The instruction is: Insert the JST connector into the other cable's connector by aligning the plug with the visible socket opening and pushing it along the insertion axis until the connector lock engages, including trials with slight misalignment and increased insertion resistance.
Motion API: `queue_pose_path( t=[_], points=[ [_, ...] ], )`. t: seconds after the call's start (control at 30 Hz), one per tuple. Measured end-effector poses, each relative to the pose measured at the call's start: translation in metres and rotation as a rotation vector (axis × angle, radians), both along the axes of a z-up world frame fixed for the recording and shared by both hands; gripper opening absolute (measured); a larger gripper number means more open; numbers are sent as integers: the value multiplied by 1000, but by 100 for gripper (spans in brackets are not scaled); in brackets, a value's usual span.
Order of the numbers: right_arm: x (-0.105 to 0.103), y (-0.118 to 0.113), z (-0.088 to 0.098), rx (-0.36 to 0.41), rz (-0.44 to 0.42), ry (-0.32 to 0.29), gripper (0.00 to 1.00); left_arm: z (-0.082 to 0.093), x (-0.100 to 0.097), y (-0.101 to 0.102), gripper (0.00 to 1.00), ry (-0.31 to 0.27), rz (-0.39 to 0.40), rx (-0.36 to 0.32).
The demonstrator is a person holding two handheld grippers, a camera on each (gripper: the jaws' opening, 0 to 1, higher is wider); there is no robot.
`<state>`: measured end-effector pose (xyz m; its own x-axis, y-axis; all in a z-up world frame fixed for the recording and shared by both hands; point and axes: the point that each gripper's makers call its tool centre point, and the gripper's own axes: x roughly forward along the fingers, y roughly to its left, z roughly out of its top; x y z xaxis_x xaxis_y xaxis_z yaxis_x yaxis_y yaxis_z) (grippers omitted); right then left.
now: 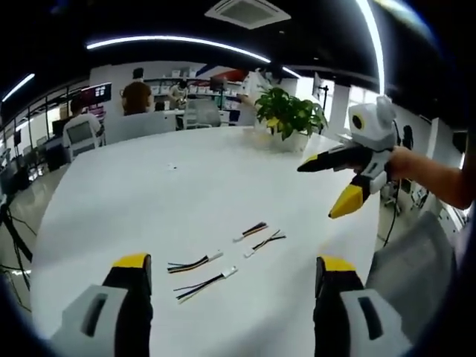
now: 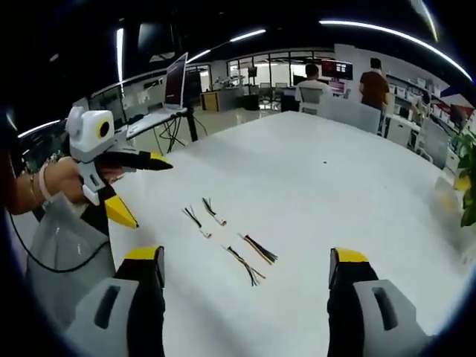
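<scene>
Four short cables lie on the white table, both claws empty.

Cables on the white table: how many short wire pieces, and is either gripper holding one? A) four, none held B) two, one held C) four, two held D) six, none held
A: four cables lie loose on the table, while the left gripper and right gripper are open and empty.

Left gripper: jaws spread wide, nothing between them, held level. Right gripper: jaws likewise wide apart and empty. 2 hands grip the handles, forearms bare.
</scene>
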<state>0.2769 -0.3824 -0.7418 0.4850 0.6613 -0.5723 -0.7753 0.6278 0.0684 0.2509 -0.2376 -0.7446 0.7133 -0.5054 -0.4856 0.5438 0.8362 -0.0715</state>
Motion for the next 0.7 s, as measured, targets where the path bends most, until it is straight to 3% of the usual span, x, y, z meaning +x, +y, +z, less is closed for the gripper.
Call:
queue_pose_path(
  t=[0.23,0.7],
  points=[
    [-4,2,-4,-23,26,-5,89,0,2,-2,88,-18,-25,49],
    [-7,5,-14,-33,40,8,88,-4,9,-11,88,-25,-48,75]
  ],
)
